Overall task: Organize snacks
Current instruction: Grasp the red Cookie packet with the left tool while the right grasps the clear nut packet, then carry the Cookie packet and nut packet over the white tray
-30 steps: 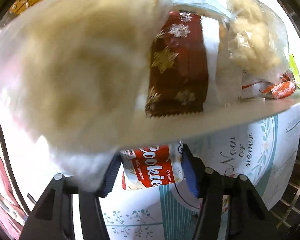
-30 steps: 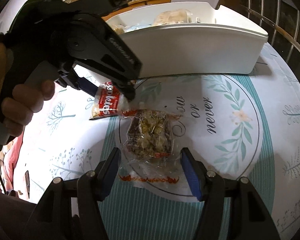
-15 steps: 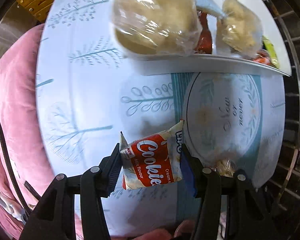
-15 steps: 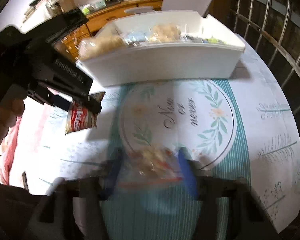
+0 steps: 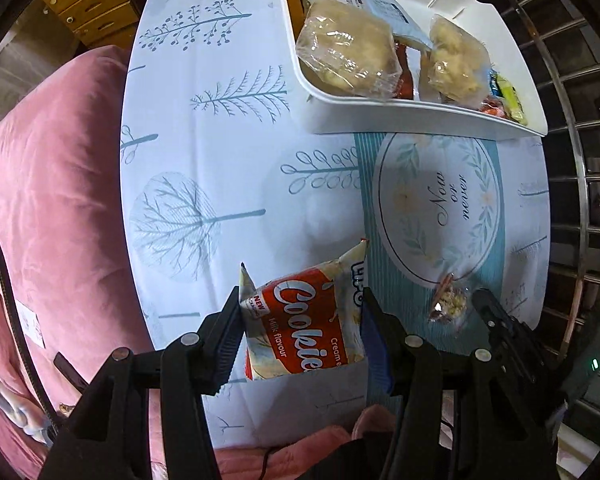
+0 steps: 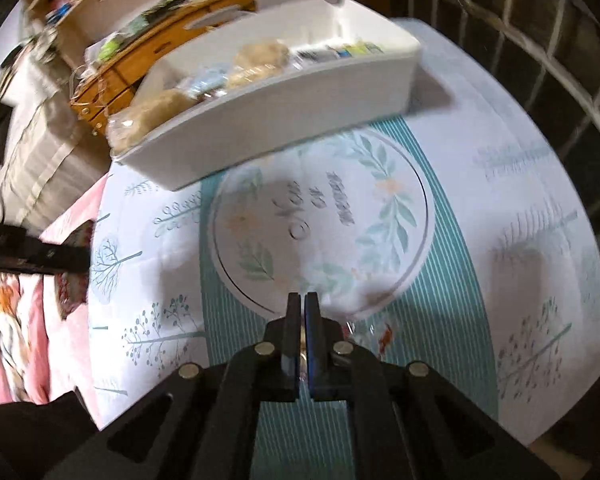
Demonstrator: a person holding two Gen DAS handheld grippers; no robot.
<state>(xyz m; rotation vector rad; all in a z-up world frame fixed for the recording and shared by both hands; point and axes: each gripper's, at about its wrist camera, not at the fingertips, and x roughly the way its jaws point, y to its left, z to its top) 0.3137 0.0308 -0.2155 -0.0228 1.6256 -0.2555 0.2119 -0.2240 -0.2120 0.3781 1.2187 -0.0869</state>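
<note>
My left gripper (image 5: pixel 300 316) is shut on a red and white Cookies packet (image 5: pixel 306 326) and holds it above the near table edge. My right gripper (image 6: pixel 303 300) is shut on a clear nut snack bag (image 6: pixel 370 330), which hangs just right of the jaws; the bag also shows in the left wrist view (image 5: pixel 448 306), with the right gripper (image 5: pixel 500 320) beside it. The white bin (image 5: pixel 380 114) at the far side holds several wrapped snacks; it also shows in the right wrist view (image 6: pixel 280 108).
A tablecloth (image 5: pixel 220 160) with tree prints and a round "Now or never" motif (image 6: pixel 320 216) covers the table. A pink quilt (image 5: pixel 52 200) lies left of the table. A metal railing (image 5: pixel 580 160) runs along the right. Wooden drawers (image 6: pixel 148 64) stand behind the bin.
Both grippers pulled back from the bin toward the near table edge and rose. The left closed on the Cookies packet and lifted it. The right closed on the nut bag.
</note>
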